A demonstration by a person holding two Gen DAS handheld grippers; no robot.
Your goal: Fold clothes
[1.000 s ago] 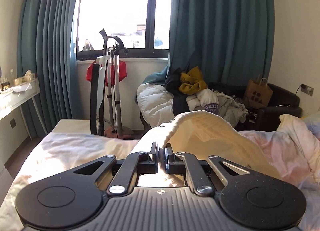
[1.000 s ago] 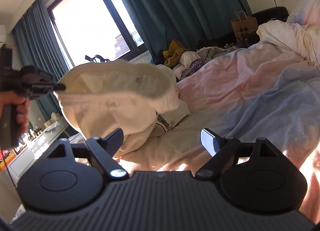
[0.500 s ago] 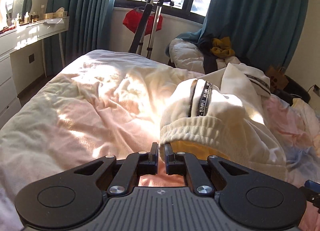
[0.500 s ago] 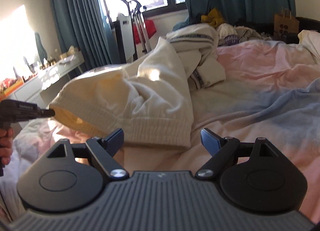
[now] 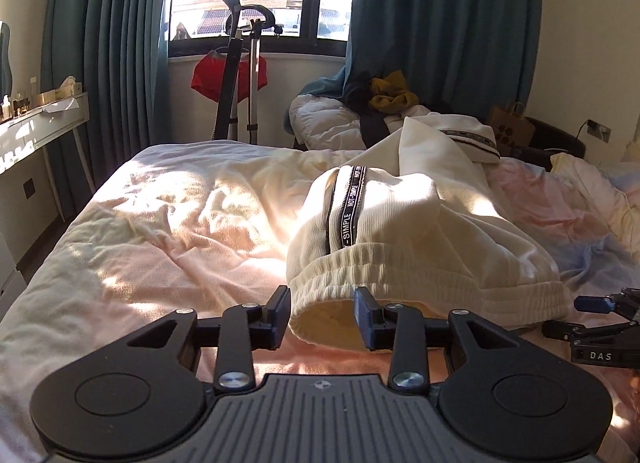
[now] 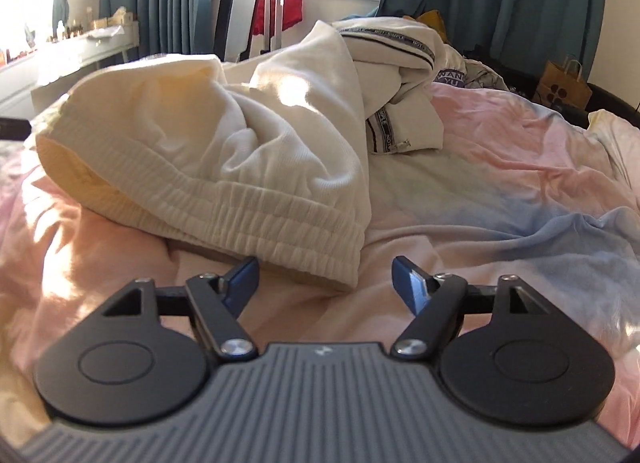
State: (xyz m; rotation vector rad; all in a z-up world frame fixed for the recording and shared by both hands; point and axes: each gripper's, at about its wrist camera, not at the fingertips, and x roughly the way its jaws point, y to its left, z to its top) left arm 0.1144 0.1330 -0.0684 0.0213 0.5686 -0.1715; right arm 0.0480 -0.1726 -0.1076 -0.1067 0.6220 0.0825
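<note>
You've let go: left hand-held gripper (image 5: 322, 315) now open astride the trousers' (image 5: 404, 231) waistband on the bed (image 5: 160, 223), right hand-held gripper (image 6: 324, 281) wide open, empty, waistband's other end just ahead.

Readable text on the clothes and one gripper

The cream trousers (image 5: 400, 223) carry a black stripe (image 5: 352, 207) at centre frame printed "NOT·SIMPLE"; the right gripper (image 5: 600, 327), at the lower right edge, is marked "DAS"; a grey garment (image 6: 452, 77), upper right of the right wrist view, reads "WANG YU".
</note>
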